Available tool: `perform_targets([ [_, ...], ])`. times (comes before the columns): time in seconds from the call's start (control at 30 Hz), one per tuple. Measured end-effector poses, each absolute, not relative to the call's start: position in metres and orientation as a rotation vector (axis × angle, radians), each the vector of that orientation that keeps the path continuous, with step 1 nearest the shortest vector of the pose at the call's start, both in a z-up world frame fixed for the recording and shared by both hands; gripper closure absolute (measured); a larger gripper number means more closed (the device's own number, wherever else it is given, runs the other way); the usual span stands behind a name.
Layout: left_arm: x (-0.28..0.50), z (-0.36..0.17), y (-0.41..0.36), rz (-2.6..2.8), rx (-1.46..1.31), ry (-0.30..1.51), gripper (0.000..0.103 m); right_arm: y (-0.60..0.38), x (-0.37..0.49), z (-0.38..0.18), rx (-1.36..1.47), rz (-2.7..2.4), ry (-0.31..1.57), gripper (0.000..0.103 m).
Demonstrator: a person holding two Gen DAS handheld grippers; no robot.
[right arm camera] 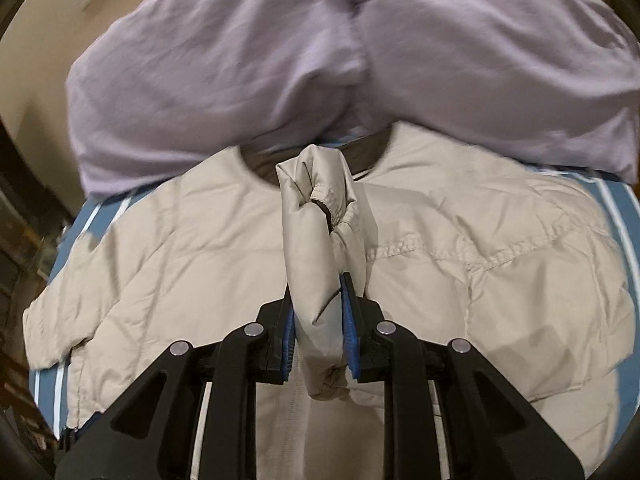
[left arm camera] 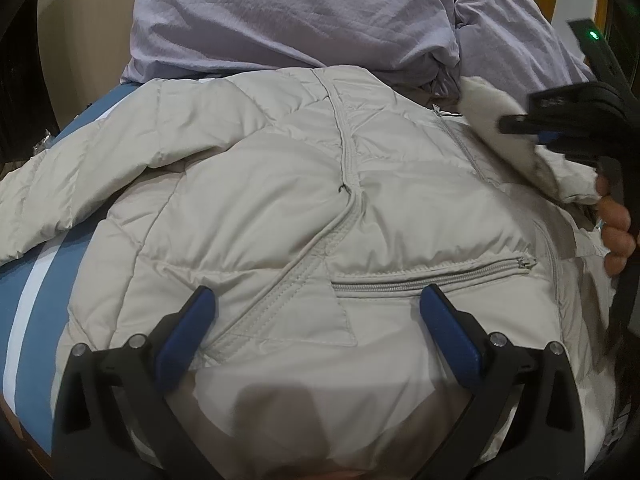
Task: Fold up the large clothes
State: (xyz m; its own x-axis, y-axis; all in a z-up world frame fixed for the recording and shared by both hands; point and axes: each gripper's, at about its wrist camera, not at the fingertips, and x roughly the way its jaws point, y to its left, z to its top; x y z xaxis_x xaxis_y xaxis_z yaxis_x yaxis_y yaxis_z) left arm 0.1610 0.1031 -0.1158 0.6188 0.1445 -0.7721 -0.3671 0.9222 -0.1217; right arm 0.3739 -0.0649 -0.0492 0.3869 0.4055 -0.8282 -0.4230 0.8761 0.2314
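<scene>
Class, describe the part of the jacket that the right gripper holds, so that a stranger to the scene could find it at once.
Start at the beige quilted jacket spread over the blue striped sheet, in front of the lilac bedding. Its sleeve cuff stands up, pinched in the right gripper. Only it is lifted; the rest lies flat.

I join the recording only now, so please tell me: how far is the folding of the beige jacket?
Early stage. Done: the beige jacket lies spread on the striped bed, zipped. In hand: the right tongs are shut on a sleeve cuff, lifted over the body. The left tongs hover open above the pocket zipper. Left: the other sleeve lies out sideways, and the body is unfolded.
</scene>
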Motion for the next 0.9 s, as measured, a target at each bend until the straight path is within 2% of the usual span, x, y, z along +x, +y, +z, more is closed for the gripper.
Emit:
perform_targets([
  [0.27,0.161,-0.116,0.106,0.288,-0.300,0.852,0.002,-0.018,0.355,-0.063,-0.106,0.563,1.075,0.081],
  [0.37,0.160,-0.116,0.106,0.285,-0.305,0.850,0.002,-0.018,0.349,-0.059,-0.138,0.577,1.067,0.073],
  [0.53,0.160,-0.116,0.107,0.284,-0.307,0.849,0.002,-0.046,0.353,-0.034,-0.062,0.575,1.012,0.047],
  [0.63,0.160,-0.116,0.107,0.283,-0.308,0.848,0.002,-0.066,0.360,-0.029,-0.047,0.492,0.966,0.043],
  [0.77,0.160,-0.115,0.106,0.286,-0.301,0.856,0.002,-0.077,0.368,-0.046,-0.067,0.398,0.997,0.041],
  [0.83,0.160,-0.113,0.106,0.285,-0.300,0.861,0.002,-0.075,0.370,-0.054,-0.092,0.379,1.008,0.033],
  [0.9,0.159,-0.111,0.107,0.285,-0.301,0.866,0.002,-0.070,0.372,-0.064,-0.106,0.369,1.027,0.031],
])
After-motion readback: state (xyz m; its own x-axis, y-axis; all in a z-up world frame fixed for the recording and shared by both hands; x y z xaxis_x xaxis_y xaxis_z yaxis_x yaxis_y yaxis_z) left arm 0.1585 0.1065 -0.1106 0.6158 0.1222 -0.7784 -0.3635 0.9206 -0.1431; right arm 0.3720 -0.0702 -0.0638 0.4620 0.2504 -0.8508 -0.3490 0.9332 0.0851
